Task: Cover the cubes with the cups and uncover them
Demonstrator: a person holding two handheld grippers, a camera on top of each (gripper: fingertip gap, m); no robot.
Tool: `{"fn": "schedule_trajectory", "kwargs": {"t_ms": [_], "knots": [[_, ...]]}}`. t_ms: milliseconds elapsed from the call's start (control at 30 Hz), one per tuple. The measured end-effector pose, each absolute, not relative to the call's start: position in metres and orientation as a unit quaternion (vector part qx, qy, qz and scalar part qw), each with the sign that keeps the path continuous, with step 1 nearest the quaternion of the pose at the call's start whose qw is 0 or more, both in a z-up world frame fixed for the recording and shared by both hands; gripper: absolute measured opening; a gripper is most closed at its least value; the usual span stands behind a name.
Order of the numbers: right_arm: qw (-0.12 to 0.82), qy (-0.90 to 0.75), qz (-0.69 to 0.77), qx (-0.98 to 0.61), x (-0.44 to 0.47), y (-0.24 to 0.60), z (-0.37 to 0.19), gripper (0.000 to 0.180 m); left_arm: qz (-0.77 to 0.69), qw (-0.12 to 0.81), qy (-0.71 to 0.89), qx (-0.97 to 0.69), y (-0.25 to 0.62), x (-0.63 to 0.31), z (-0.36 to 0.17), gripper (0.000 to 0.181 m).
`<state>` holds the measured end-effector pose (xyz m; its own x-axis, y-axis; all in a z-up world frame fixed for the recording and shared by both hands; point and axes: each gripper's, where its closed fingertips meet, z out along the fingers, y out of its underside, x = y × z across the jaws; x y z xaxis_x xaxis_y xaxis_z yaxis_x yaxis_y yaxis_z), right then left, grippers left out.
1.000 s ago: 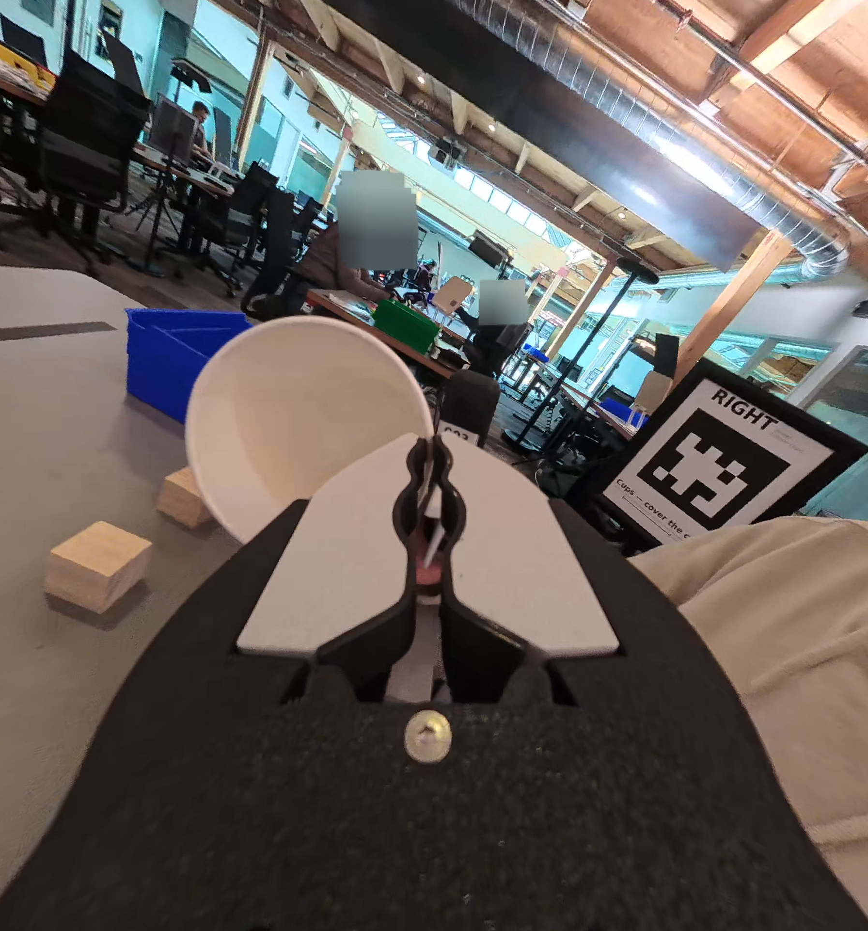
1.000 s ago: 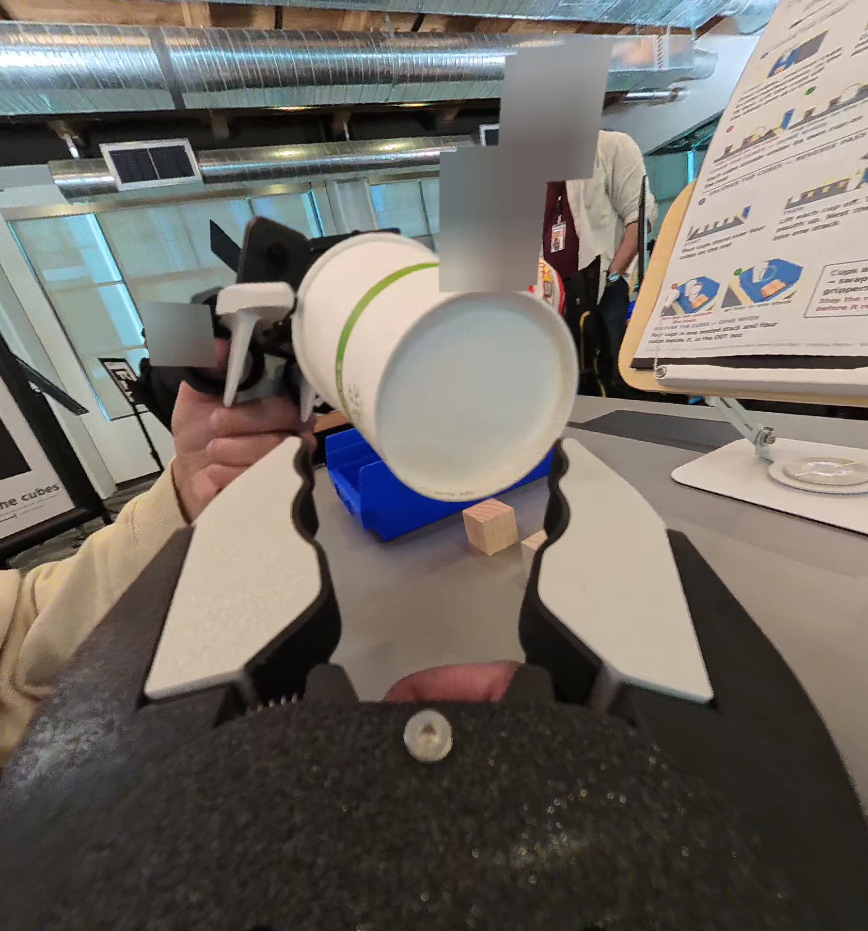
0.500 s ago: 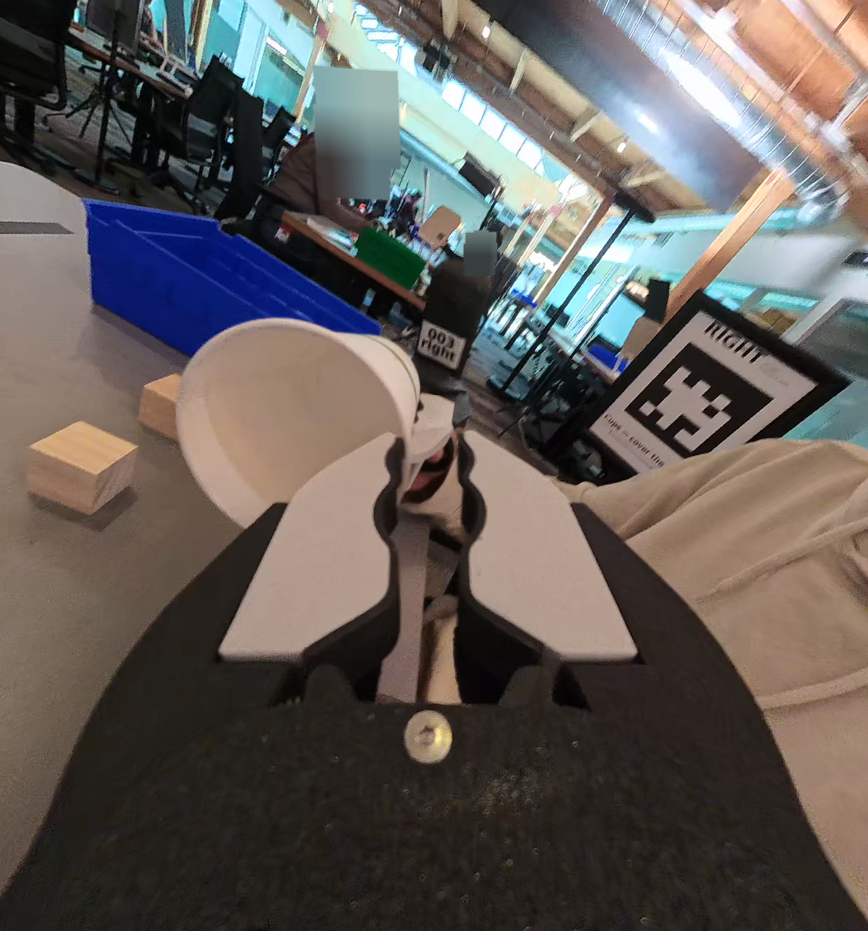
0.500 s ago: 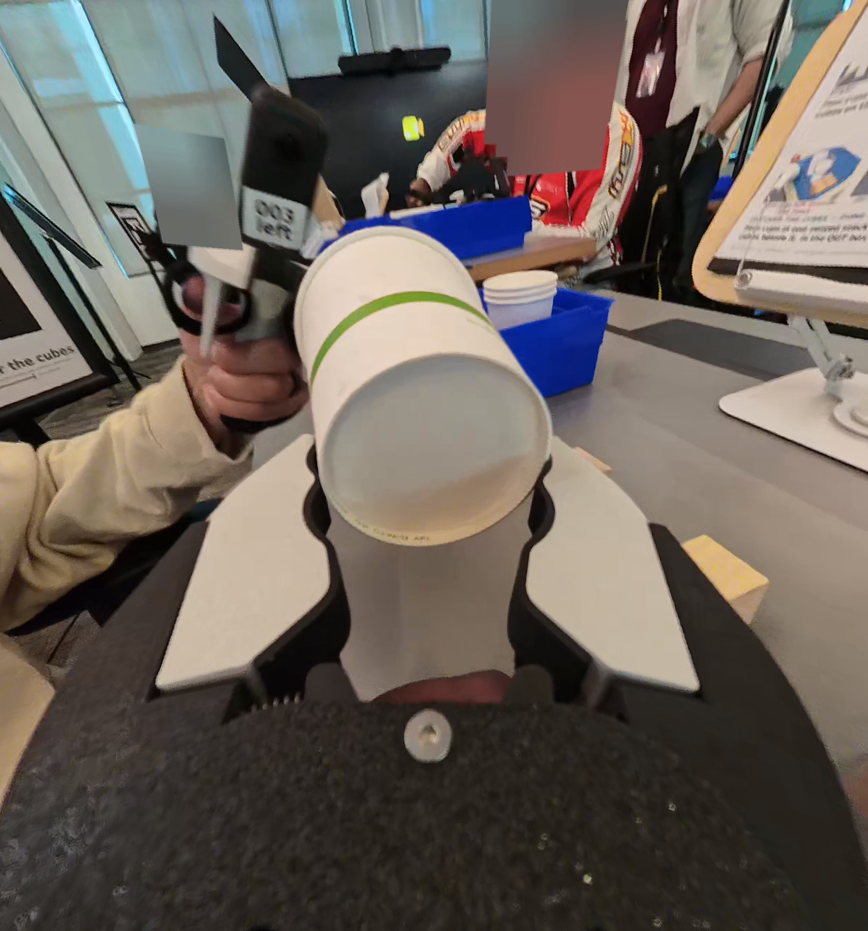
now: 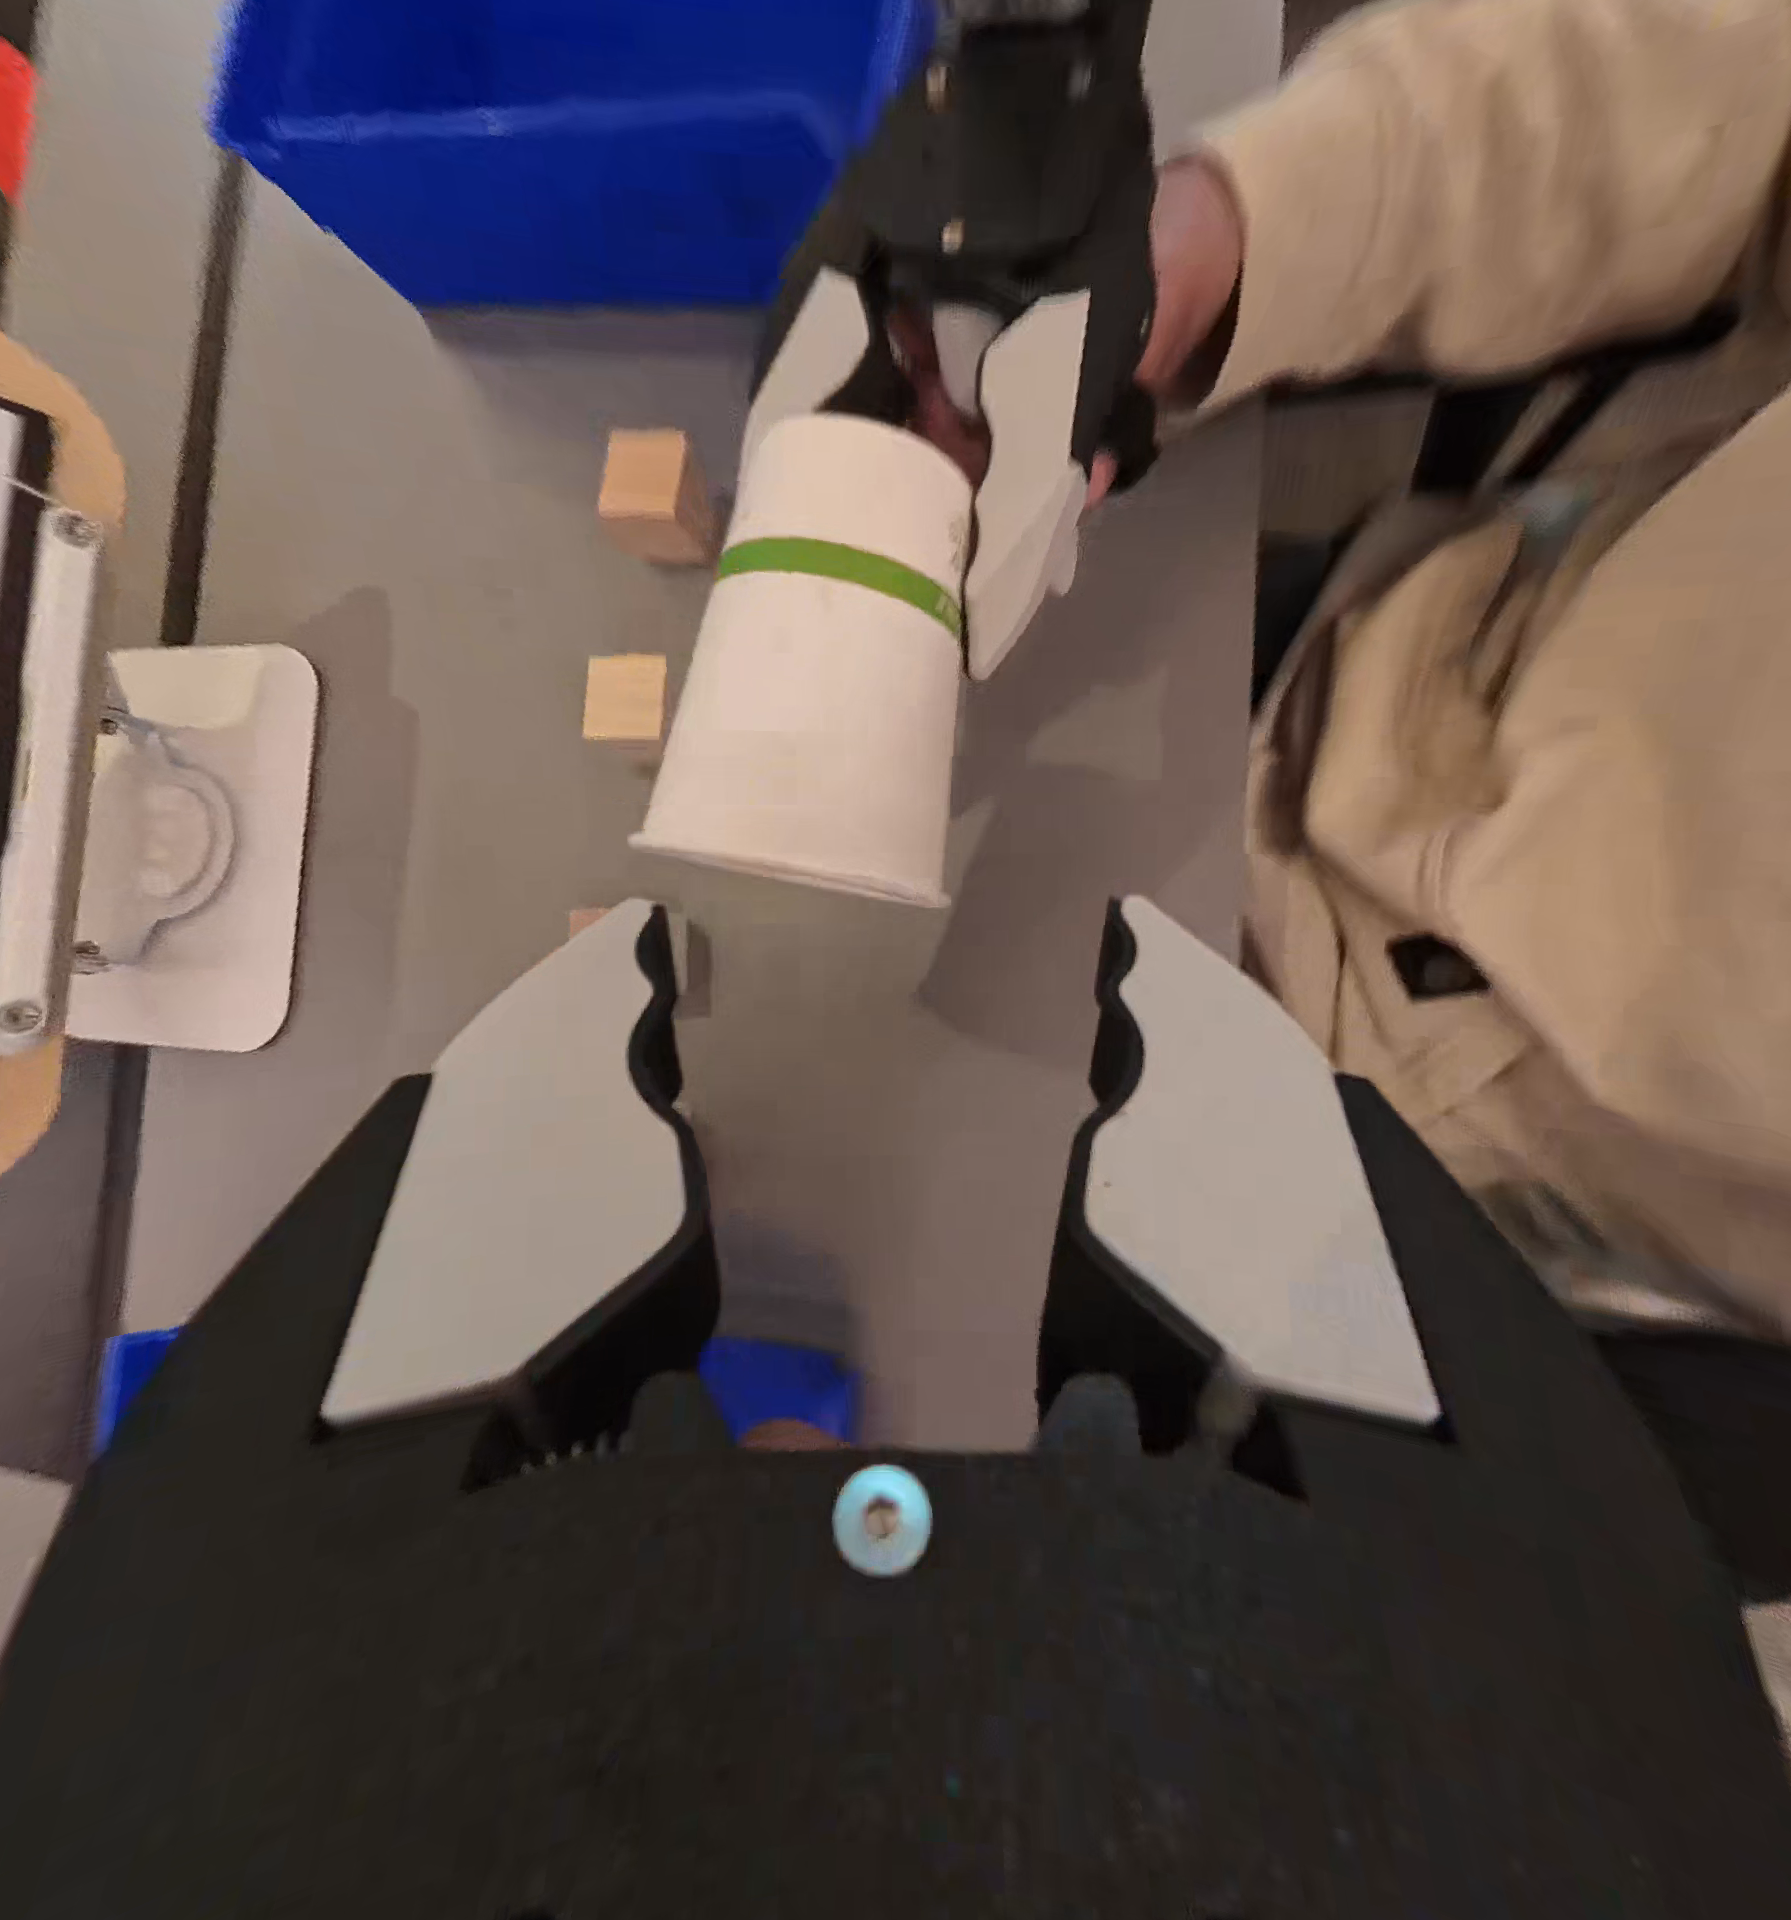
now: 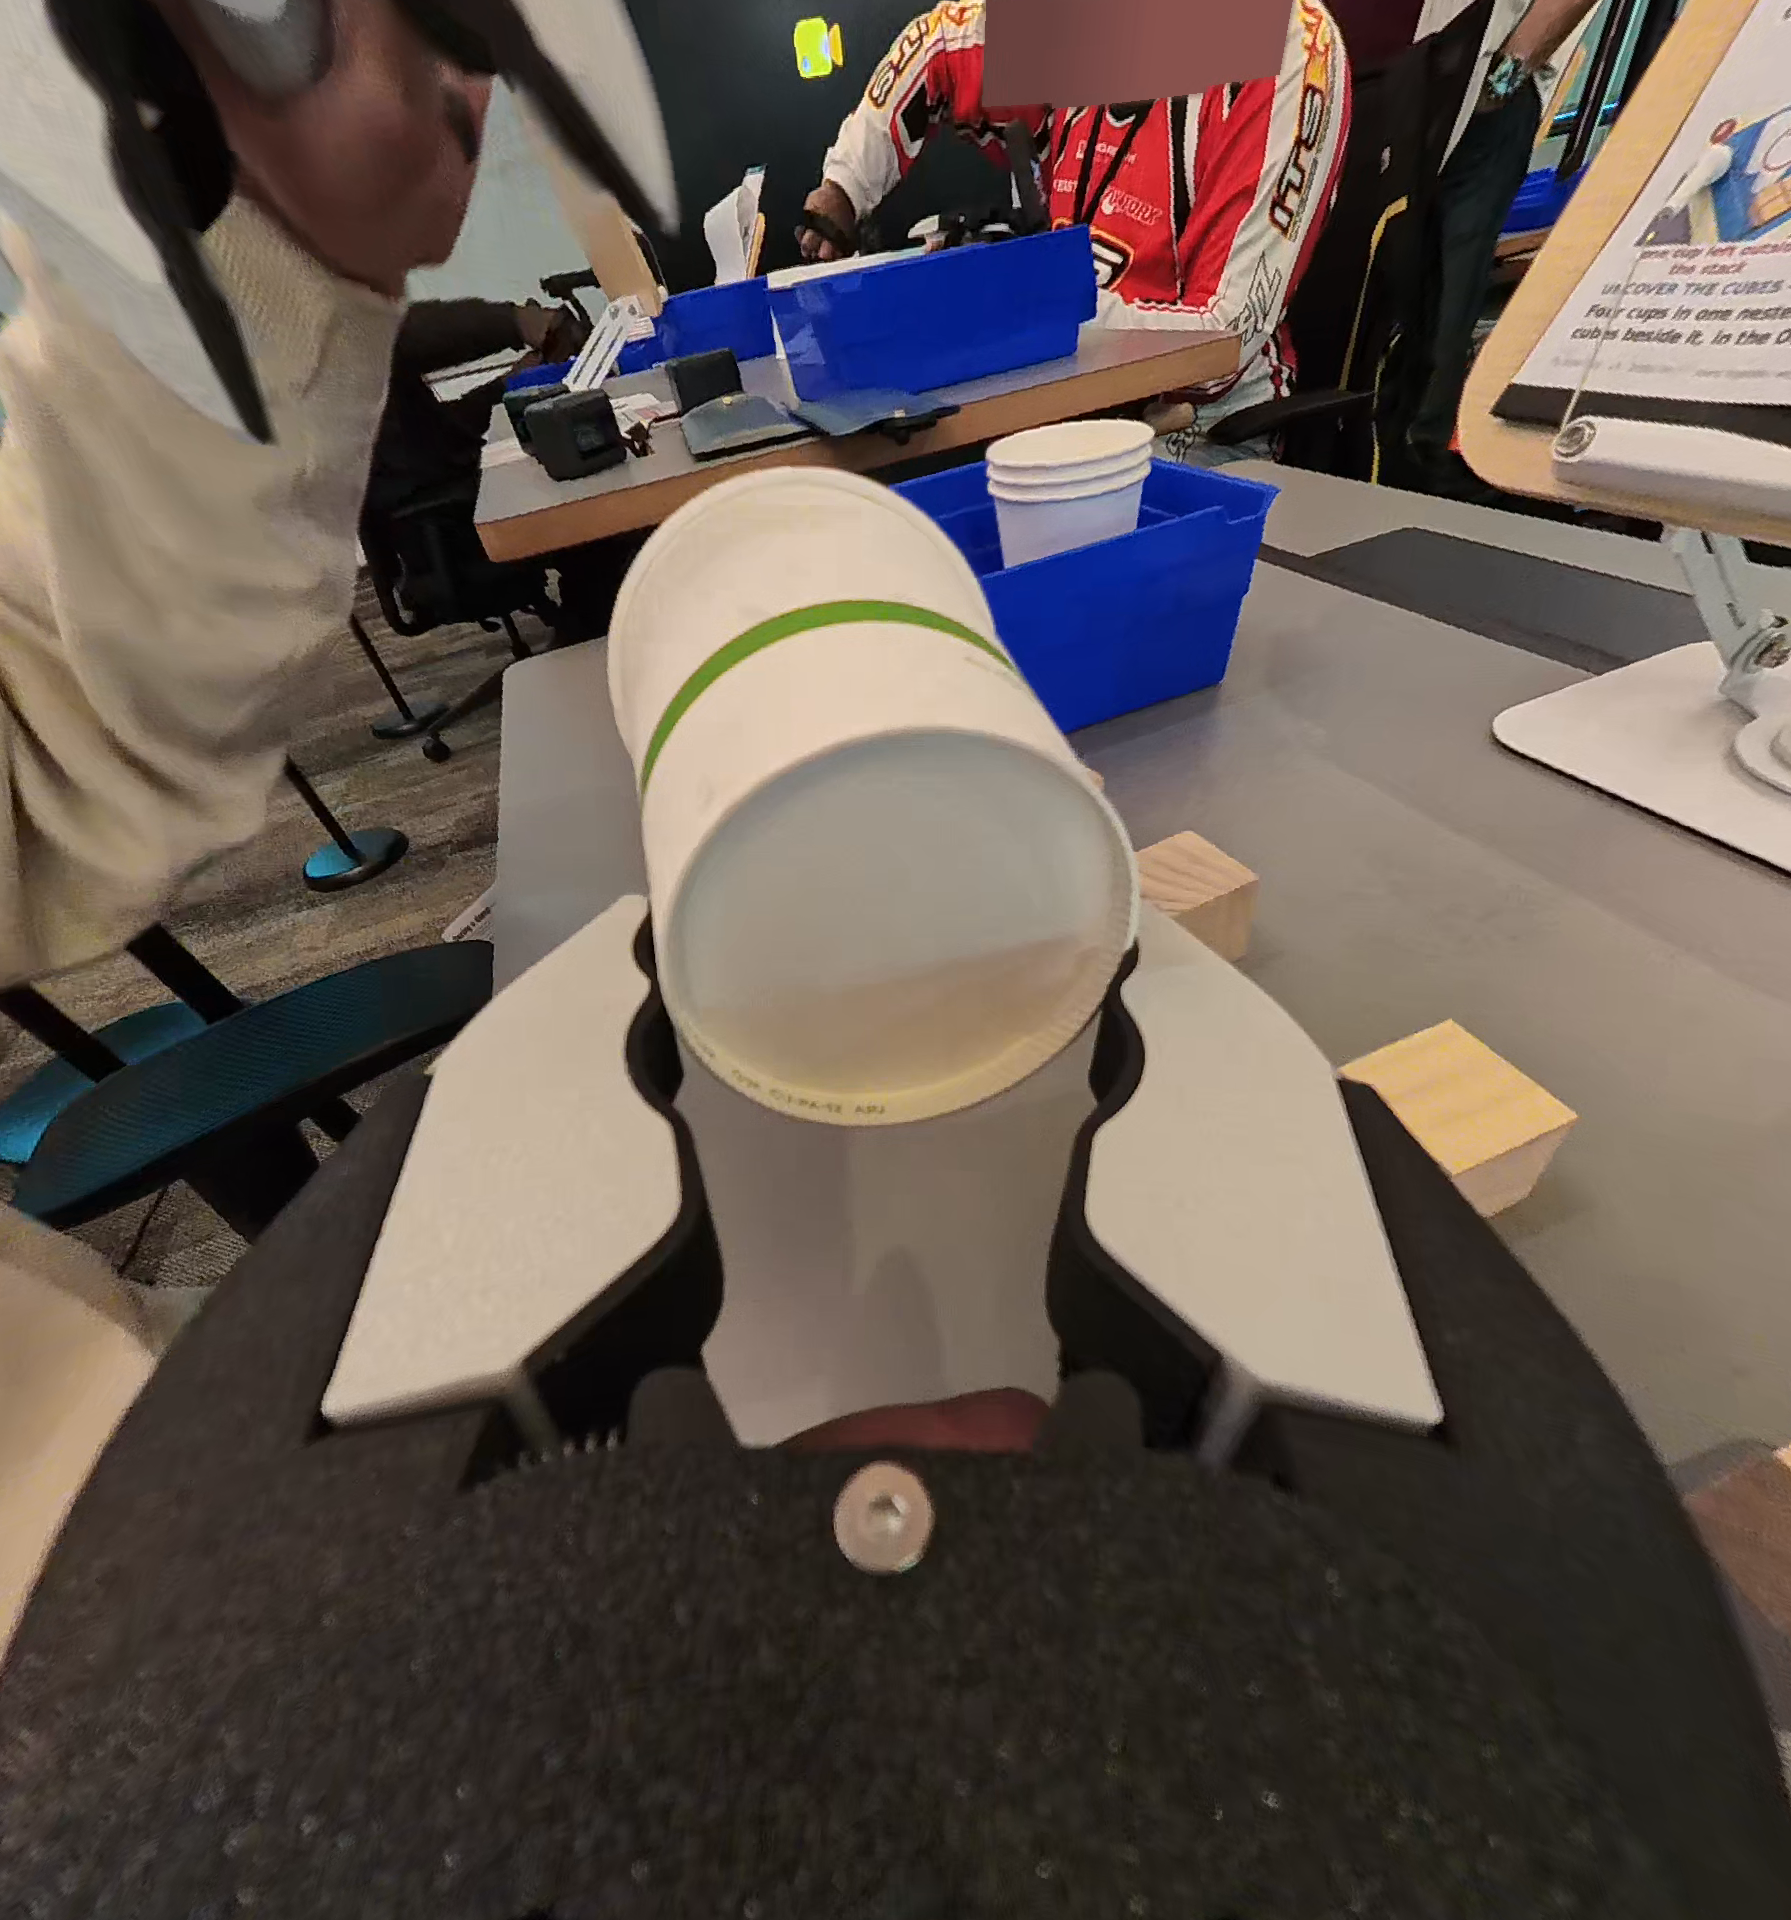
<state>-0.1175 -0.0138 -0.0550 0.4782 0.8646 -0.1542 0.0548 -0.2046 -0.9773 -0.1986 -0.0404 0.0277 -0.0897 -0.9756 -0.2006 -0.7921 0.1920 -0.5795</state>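
Both grippers have black, grainy bodies, pale grey finger plates (image 5: 548,1164) with wavy black inner edges, one silver screw (image 6: 882,1520); cream sleeves (image 5: 1473,197).

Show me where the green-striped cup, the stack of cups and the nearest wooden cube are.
green-striped cup (image 6: 901,935): right wrist view, on its flat base.
stack of cups (image 6: 1067,488): right wrist view, on the outer wall.
nearest wooden cube (image 6: 1462,1101): right wrist view, on its top face.
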Motion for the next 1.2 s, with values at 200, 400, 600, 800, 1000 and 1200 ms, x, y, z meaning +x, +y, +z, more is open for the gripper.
{"fn": "schedule_trajectory", "kwargs": {"t_ms": [200, 400, 600, 800, 1000, 1200], "knots": [[0.524, -0.351, 0.380, -0.676, -0.124, -0.018, -0.059, 0.079, -0.049, 0.134, 0.783, -0.605, -0.024, -0.169, -0.020, 0.082], [0.519, -0.358, 0.382, -0.676, -0.129, -0.021, -0.064, 0.078, -0.087, 0.085, 0.787, -0.605, -0.024, -0.151, -0.043, 0.086], [0.511, -0.366, 0.380, -0.679, -0.132, -0.022, -0.069, 0.078, -0.101, 0.036, 0.786, -0.608, -0.025, -0.153, -0.072, 0.089], [0.510, -0.368, 0.356, -0.691, -0.129, -0.017, -0.076, 0.081, -0.138, 0.050, 0.774, -0.616, -0.022, -0.152, -0.088, 0.084], [0.539, -0.340, 0.303, -0.708, -0.090, -0.014, -0.069, 0.085, -0.182, 0.243, 0.638, -0.708, 0.017, -0.153, -0.080, 0.084], [0.538, -0.318, 0.311, -0.716, -0.073, -0.023, -0.082, 0.078, -0.079, 0.488, 0.312, -0.812, 0.092, -0.211, -0.075, 0.084]]}}
